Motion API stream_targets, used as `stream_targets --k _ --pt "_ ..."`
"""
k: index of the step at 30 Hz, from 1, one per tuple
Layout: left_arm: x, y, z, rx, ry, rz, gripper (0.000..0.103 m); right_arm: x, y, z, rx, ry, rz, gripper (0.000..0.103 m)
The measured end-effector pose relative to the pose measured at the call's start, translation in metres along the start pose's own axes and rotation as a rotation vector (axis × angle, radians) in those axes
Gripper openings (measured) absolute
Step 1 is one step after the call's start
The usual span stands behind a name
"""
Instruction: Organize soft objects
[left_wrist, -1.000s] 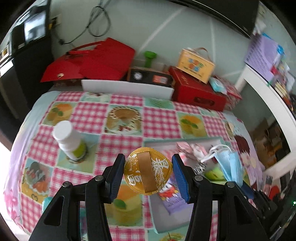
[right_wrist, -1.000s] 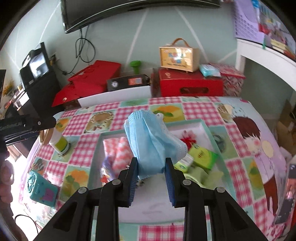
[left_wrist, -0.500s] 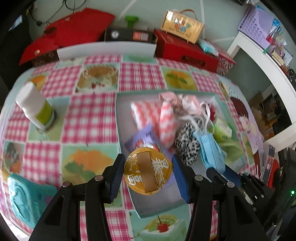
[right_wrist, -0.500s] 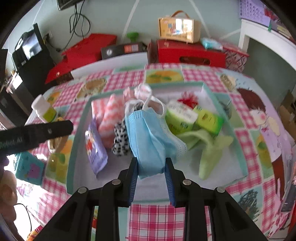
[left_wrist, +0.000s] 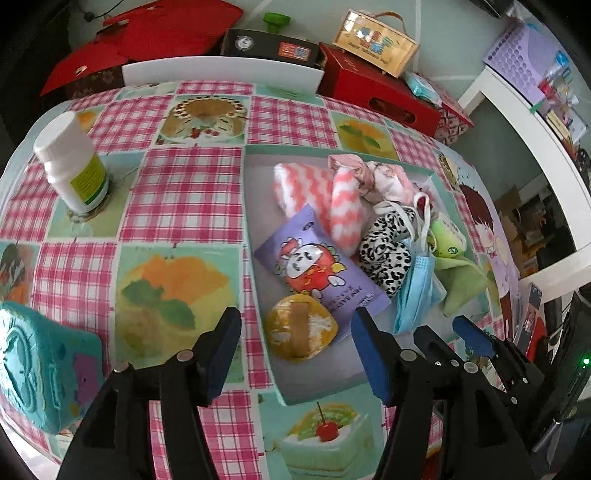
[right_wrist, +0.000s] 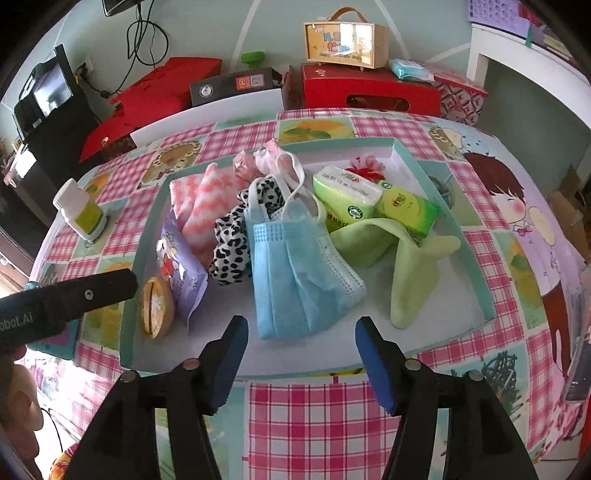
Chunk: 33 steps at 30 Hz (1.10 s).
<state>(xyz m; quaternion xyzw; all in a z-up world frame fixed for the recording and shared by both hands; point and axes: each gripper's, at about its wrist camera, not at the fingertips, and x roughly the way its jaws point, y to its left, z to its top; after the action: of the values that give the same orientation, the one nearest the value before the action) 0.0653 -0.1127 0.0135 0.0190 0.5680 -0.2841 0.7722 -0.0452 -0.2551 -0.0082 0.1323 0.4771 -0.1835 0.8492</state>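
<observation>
Both claws (left_wrist: 295, 339) (right_wrist: 297, 341) agape over tray (right_wrist: 476, 266)

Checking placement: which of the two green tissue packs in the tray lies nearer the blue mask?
The lighter green tissue pack with the white top; the darker green pack lies beyond it, farther from the blue mask.

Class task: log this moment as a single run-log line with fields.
left tool: open, above round gold foil disc in shallow teal-rimmed tray | right tool: open, pleated blue face mask in tray

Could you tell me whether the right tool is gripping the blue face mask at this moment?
No, the right tool is open, and the blue face mask lies apart from it in the tray.
</observation>
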Motion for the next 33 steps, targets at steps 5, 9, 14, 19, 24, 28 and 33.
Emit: stream_targets --k 5,9,14,19,24,28,33 --pt "-0.012 0.013 -0.009 -0.034 -0.040 0.018 0.084 -0.006 0.001 -0.003 -0.006 -0.010 -0.007 0.075" --pt "-0.020 0.020 -0.019 -0.046 -0.078 0.061 0.088 -0.014 0.003 -0.008 -0.016 -0.024 -0.019 0.085" --pt "-0.029 0.025 -0.038 -0.061 -0.110 0.061 0.089 -0.028 0.005 -0.015 -0.025 -0.063 -0.036 0.103" --pt "-0.037 0.034 -0.055 -0.107 -0.123 0.030 0.102 -0.045 0.009 -0.022 -0.046 -0.074 -0.058 0.103" --pt "-0.054 0.040 -0.070 -0.112 -0.180 0.040 0.102 -0.056 0.014 -0.031 -0.078 -0.056 -0.081 0.103" --pt "-0.070 0.046 -0.081 -0.116 -0.228 0.031 0.102 -0.061 0.017 -0.037 -0.085 -0.045 -0.085 0.103" --pt "-0.085 0.047 -0.092 -0.084 -0.277 0.092 0.102 -0.064 0.017 -0.046 -0.075 -0.027 -0.084 0.103"
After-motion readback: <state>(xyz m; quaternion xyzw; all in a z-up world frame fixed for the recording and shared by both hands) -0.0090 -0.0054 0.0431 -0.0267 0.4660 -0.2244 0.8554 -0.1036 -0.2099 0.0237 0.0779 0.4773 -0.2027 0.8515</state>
